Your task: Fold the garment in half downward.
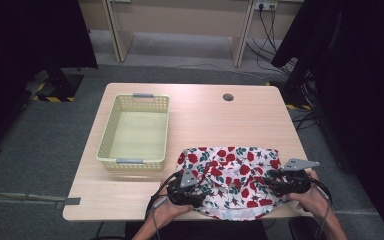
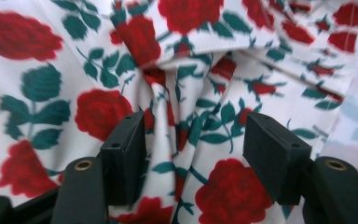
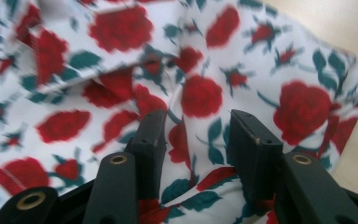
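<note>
Two hand-held grippers work on one piece of cloth, and the work seems to be in its middle part. At the left centre of the high view a pale yellow basket (image 1: 134,131) stands on the tabletop (image 1: 240,120), and nothing lies inside it. To the right of it, in the lower centre of the frame, the floral cloth (image 1: 230,180) lies at the near edge of the tabletop, white with red roses and green leaves; it looks folded into a wide band, but its lower edge is rounded and uneven and hangs a little over the edge. The left hand-held gripper (image 1: 186,190) sits at the left end of the cloth. In the left gripper view its jaws stand apart, with a raised ridge of the cloth (image 2: 186,135) between them; the pads do not press it, so I judge that this end is released. The right hand-held gripper (image 1: 286,182) sits at the right end of the cloth. In the right gripper view its jaws are also apart, a little narrower, and a crease of the cloth (image 3: 196,144) rises between them without being pinched. From this I judge that one fold is laid down and let go. What is left, as I judge, is at least one more fold to make the cloth smaller, and then probably to put it into the basket, which is just beside it.
</note>
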### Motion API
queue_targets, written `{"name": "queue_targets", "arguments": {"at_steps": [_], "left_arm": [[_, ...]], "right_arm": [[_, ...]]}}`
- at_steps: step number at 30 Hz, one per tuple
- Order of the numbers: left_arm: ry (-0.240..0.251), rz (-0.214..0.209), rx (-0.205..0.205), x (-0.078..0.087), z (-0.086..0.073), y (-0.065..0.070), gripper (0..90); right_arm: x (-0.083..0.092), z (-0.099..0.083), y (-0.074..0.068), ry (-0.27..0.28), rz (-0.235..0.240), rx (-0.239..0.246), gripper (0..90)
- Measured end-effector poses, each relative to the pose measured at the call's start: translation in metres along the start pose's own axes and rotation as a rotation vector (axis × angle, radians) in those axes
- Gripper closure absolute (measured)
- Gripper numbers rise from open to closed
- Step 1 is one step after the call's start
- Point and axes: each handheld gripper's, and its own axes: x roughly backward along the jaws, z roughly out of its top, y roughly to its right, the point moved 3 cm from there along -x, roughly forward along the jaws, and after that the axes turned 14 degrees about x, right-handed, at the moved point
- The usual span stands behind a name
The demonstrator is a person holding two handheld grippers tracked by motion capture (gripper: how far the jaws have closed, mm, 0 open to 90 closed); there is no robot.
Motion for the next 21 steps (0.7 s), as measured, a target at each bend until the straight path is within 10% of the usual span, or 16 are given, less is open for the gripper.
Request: {"name": "queue_targets", "arguments": {"at_steps": [21], "left_arm": [[0.029, 0.034, 0.022, -0.021, 0.036, -0.014, 34.2]], "right_arm": [[-0.024, 0.005, 0.055, -0.020, -0.052, -0.066, 41.7]]}}
